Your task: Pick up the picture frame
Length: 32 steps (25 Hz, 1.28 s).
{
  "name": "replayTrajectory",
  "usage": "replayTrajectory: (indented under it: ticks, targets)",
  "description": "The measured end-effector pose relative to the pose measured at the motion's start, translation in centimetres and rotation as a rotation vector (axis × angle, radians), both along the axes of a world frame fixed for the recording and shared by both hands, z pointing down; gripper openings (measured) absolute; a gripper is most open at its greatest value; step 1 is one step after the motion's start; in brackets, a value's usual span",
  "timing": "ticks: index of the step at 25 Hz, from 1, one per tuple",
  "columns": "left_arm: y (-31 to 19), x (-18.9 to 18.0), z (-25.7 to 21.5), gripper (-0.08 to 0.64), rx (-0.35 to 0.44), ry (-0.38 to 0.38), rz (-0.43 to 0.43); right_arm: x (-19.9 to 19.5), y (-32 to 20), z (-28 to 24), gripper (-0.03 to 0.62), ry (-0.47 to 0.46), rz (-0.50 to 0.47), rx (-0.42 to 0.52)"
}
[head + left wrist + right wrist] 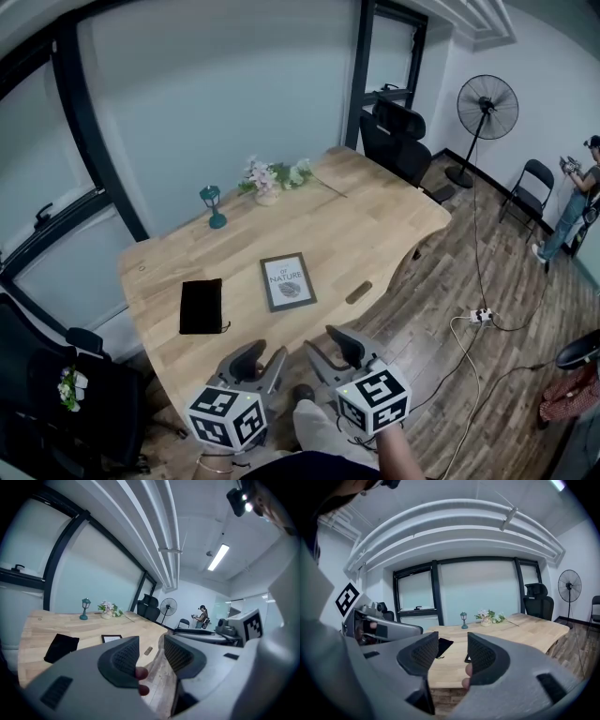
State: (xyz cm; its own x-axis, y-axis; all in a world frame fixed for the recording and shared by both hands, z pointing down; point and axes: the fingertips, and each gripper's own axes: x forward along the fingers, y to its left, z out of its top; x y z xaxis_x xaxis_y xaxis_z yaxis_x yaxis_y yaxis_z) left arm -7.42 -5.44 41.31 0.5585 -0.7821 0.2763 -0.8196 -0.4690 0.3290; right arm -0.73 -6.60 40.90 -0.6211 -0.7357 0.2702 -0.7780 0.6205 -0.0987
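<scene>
Still approaching — my left gripper (265, 356) and right gripper (330, 345) hover short of the table (375, 225), jaws apart, empty. Next I reach forward for the picture frame (287, 281) — it lies flat.

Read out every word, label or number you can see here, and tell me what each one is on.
"NATURE": on the print in the picture frame, read from the head view.
The smaller line above that word: too small to read.
Marker cubes: black-and-white square patterns only, no letters or numbers.
Nothing else carries readable text.
</scene>
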Motion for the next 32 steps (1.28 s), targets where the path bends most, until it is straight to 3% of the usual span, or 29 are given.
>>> replayTrajectory:
  ticks: [19, 32]
  targets:
    - [-9.7, 0.4, 2.3, 0.167, -0.071, -0.028, -0.002, 0.7, -10.2, 1.6, 0.167, 0.015, 0.001, -0.029]
    - [-16.0, -0.3, 5.3, 0.167, -0.134, -0.01, -0.06, 0.7, -16.6, 5.1, 0.167, 0.054, -0.044, -0.097]
